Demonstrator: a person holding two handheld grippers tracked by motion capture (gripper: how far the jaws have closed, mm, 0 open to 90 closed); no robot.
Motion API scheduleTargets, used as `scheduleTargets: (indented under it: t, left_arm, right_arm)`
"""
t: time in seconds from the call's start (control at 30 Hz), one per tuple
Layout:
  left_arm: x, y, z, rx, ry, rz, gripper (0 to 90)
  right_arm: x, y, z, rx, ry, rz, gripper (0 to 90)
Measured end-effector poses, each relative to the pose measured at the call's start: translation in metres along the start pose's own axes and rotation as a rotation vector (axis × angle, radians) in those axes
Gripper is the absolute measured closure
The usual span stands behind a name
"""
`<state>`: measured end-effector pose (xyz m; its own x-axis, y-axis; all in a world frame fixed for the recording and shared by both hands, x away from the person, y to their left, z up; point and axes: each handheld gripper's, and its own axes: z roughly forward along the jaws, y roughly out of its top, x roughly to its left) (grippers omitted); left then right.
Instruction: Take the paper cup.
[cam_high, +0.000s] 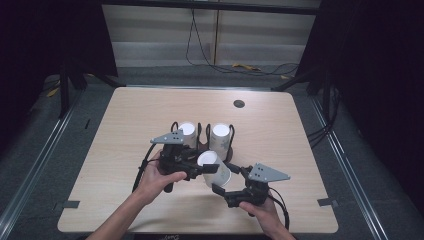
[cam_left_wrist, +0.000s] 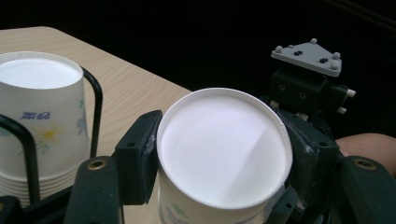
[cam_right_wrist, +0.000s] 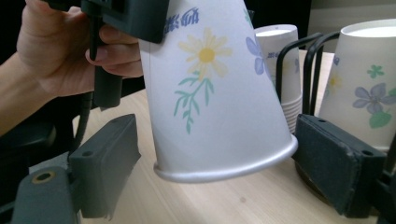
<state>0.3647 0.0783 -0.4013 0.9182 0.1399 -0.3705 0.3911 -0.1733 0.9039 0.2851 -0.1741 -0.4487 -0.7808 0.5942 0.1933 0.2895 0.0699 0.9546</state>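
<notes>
my left gripper (cam_high: 209, 169) is clamping an upturned paper cup (cam_high: 216, 168) mid-frame; my right gripper (cam_high: 226, 186), jaws gaping, is flanking its rim, probably gripping next.

cup (cam_left_wrist: 223, 154) base cut off, btm edge | left gripper (cam_right_wrist: 122, 14) body cut off, top edge

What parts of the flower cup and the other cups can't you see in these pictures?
- Held cup: in the left gripper view its flowered wall is mostly cut off by the bottom edge and covered by the left gripper.
- Held cup's inside: in the right gripper view the rim faces down.
- Cup stacks: in the high view, too small to count.
- Right gripper: whether its pads touch the rim is unclear.
</notes>
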Motion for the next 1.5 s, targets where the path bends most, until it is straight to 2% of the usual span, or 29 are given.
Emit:
scheduleTargets:
  t: [0.17,0.37,0.43,0.73,0.97,1.1,1.23,1.33,1.5]
  left_arm:
    - [-0.005,0.001,0.004,0.006,-0.018,0.003,35.6]
    - [-0.006,0.001,0.006,0.012,-0.034,0.002,35.6]
    - [-0.006,0.001,0.007,0.01,-0.049,-0.011,35.6]
    - [-0.007,0.001,0.008,0.019,-0.06,-0.005,35.4]
    - [-0.004,0.0,0.01,0.023,-0.043,-0.012,34.4]
    - [-0.003,-0.001,0.009,0.028,0.0,0.012,33.5]
    - [-0.002,-0.001,0.007,0.032,0.021,0.021,28.8]
    - [-0.003,-0.003,0.009,0.042,0.04,0.037,28.4]
    - [-0.003,-0.002,0.009,0.052,0.049,0.047,24.2]
  right_arm:
    - [-0.001,0.001,-0.001,-0.032,0.036,0.024,14.3]
    - [-0.002,0.001,-0.001,-0.038,0.059,0.042,14.8]
    - [-0.002,0.0,-0.001,-0.035,0.065,0.041,15.5]
    - [-0.002,0.0,0.0,-0.028,0.073,0.028,20.7]
    - [-0.005,-0.001,0.001,-0.007,0.075,0.04,22.4]
    - [-0.007,-0.002,0.002,0.01,0.065,0.039,23.5]
    - [-0.008,-0.003,0.004,0.047,0.064,0.042,24.0]
    - [-0.008,-0.004,0.005,0.055,0.068,0.043,24.2]
    - [-0.01,-0.004,0.006,0.097,0.061,0.049,24.9]
